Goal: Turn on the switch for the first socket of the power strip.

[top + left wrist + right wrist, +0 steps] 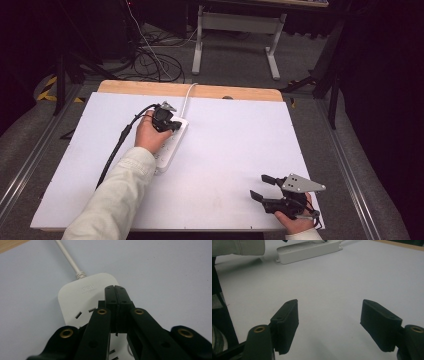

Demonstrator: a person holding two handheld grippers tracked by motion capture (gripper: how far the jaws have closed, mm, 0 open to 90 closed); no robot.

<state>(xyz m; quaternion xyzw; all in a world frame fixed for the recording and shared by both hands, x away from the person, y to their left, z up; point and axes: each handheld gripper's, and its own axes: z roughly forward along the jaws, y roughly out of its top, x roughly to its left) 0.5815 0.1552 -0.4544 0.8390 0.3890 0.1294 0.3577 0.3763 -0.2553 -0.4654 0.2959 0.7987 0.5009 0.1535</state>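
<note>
A white power strip (pixel 170 142) lies on the white table (pixel 240 135), left of the middle, with its cord (pixel 188 95) running off the far edge. My left gripper (pixel 176 125) hangs over the strip's far end, jaws shut with nothing between them. In the left gripper view the closed tips (pixel 115 293) sit just above the strip (pixel 75 293) near its cord end, with socket slots beside them. Near the front right corner, my right gripper (pixel 262 187) stands open and empty. The right gripper view has its pads (pixel 285 320) wide apart over bare table, the strip (pixel 307 250) far off.
A wooden strip (pixel 190 90) edges the table's far side. Beyond it are a tangle of cables (pixel 150 60) on the floor and a white desk frame (pixel 235 40). A black cable (pixel 117 147) trails from the left gripper across the table's left part.
</note>
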